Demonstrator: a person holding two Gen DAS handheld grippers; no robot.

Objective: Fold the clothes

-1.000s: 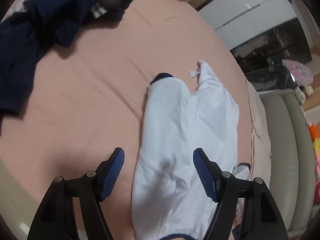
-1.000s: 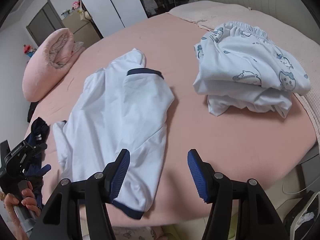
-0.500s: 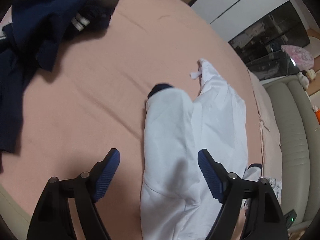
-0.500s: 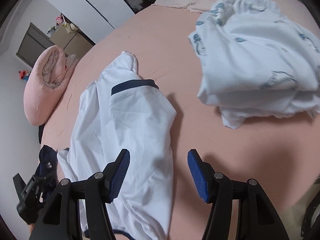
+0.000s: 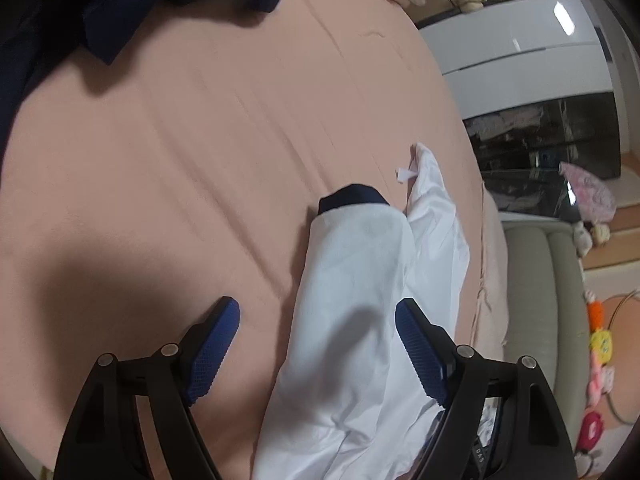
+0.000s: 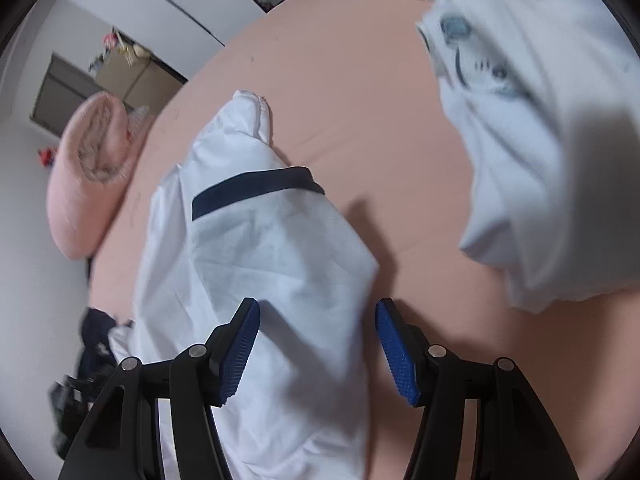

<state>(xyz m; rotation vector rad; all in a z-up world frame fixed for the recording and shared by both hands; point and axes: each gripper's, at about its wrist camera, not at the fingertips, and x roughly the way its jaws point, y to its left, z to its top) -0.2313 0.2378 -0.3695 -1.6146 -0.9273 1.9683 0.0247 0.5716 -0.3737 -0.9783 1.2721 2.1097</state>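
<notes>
- Done, we'd judge: printed white pile, upper right of the right view, looks folded.
- In hand: white shirt lies partly folded, centre on the bed.
- Left gripper has just been opening, nothing gripped; right gripper open over the shirt.
- Left: navy clothes, upper left, unfolded.

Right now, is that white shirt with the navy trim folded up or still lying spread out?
Partly folded: the white shirt lies lengthwise on the pink bed, one navy-cuffed sleeve laid across its body, no compact stack yet.
</notes>
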